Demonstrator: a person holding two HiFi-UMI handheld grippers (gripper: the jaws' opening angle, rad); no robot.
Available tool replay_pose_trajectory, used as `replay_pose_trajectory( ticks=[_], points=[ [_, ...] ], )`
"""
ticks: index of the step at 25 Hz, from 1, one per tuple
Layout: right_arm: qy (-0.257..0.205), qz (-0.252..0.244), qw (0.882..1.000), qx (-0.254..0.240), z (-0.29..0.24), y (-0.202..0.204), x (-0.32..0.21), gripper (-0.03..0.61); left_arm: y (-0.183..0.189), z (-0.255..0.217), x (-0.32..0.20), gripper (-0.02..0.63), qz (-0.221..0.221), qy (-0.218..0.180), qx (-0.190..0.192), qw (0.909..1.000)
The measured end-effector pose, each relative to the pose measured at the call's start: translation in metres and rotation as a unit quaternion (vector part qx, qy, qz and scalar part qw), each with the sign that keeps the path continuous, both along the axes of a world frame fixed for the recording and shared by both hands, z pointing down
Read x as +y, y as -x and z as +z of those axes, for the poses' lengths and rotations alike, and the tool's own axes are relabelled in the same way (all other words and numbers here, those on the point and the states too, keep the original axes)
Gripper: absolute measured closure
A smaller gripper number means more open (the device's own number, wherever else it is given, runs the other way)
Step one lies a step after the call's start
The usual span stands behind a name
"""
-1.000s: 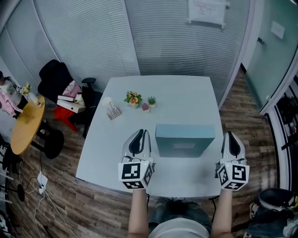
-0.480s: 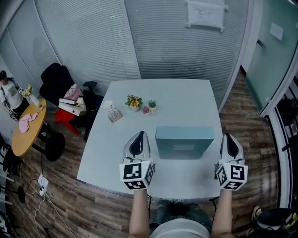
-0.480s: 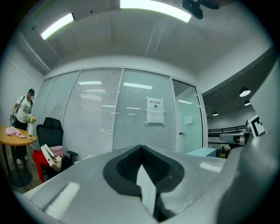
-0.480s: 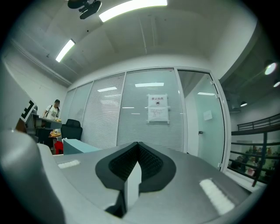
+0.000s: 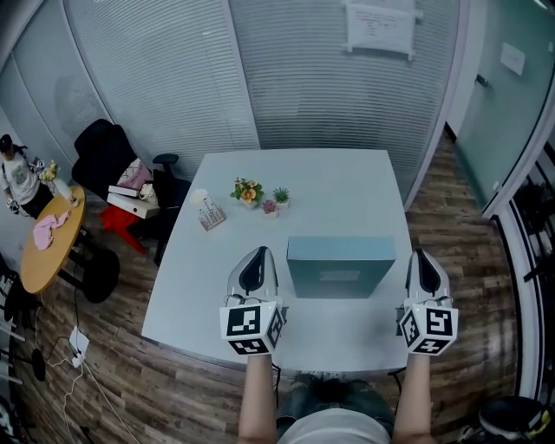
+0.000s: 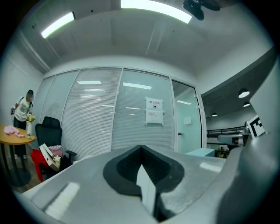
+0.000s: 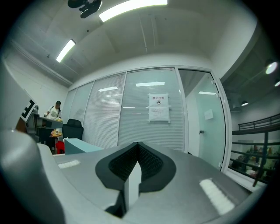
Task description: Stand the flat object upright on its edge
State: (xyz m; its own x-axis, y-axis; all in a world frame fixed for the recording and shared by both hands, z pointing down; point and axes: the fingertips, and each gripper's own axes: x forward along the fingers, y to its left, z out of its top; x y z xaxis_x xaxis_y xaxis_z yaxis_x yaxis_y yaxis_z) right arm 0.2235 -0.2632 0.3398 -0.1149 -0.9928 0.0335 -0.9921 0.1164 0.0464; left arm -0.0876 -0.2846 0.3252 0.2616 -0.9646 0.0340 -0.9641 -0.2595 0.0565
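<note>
A teal box (image 5: 341, 264) sits on the white table (image 5: 347, 182), in the half nearer the person and between the 2 grippers. From the head view, 2 of its faces show: a plain band on the far side and a broader face with a pale label on the near side. Whether it lies flat or stands on an edge cannot be told from here.

The left gripper (image 5: 257, 256) hovers just left of the box, near its left end but apart from it. Its jaws are pressed together with nothing between them, as the left gripper view shows. The right gripper (image 5: 422, 257) hangs at the box's right end, close to the table's right edge and also apart from the box. Its jaws are likewise pressed together and hold nothing. Both point away from the person, toward the blinds (image 5: 329, 78).

Farther back on the table, 2 small plants (image 5: 248, 186) stand side by side, with a small card stand (image 5: 210, 211) just to their left. A notice (image 5: 379, 26) hangs on the glass wall. Off to the left are a black chair (image 5: 100, 147), a round table (image 5: 35, 260) with a pink cloth (image 5: 48, 227), and a person (image 5: 17, 178) beside it.
</note>
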Motion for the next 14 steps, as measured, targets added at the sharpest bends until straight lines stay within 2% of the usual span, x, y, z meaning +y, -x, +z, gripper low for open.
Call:
replay_pose_trajectory(
  ticks=[14],
  points=[
    [0.007,0.004,1.000,-0.002,0.0089,-0.0047,0.0013,0.555,-0.0052,0.0046,-0.0020,0.614,0.006,0.003,-0.003,1.0000]
  ],
)
